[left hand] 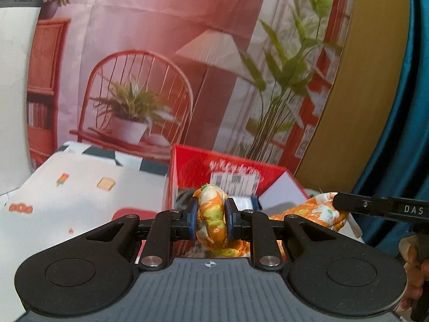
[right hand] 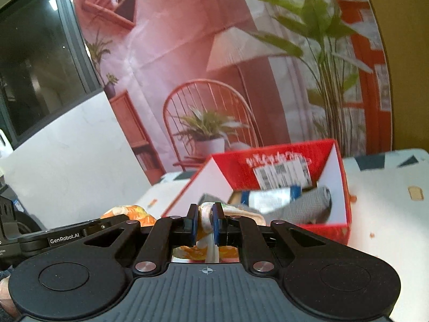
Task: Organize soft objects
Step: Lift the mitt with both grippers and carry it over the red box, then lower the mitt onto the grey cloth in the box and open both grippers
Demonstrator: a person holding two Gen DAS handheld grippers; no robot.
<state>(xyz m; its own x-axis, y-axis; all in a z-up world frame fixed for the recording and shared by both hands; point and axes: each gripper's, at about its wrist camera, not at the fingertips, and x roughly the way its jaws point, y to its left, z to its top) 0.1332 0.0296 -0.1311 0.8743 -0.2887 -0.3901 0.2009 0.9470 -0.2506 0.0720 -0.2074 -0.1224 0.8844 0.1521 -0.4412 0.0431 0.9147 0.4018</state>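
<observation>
Behind the counter (left hand: pixel 67 196) hangs a printed backdrop (left hand: pixel 150 53) of a red wicker chair, a lamp and potted plants, and the counter's cloth is white with small orange motifs.

Both grippers hold one soft thing: an orange floral quilted cloth (left hand: pixel 213 214), bunched up and lifted clear of the counter. The left gripper (left hand: pixel 211 216) has its fingers pinching a thick roll of it, while the right gripper (right hand: pixel 206 221) has its fingers pressed nearly together on a thin pale edge of the same cloth (right hand: pixel 207 214).

That thin edge is the weak point, I judge: only a sliver sits between the pads, so a tug from the other hand could pull it free and let that corner drop. Pulling the hands apart unevenly could also twist the cloth instead of spreading it.

Just beyond the fingers stands an open red cardboard box (right hand: pixel 281 166) (a label stuck on its inner wall), already holding a grey knitted item (right hand: pixel 308 206) and a white and blue one (right hand: pixel 268 198). Its near flap rises between the cloth and the space inside, and a sagging fold could catch on it.
</observation>
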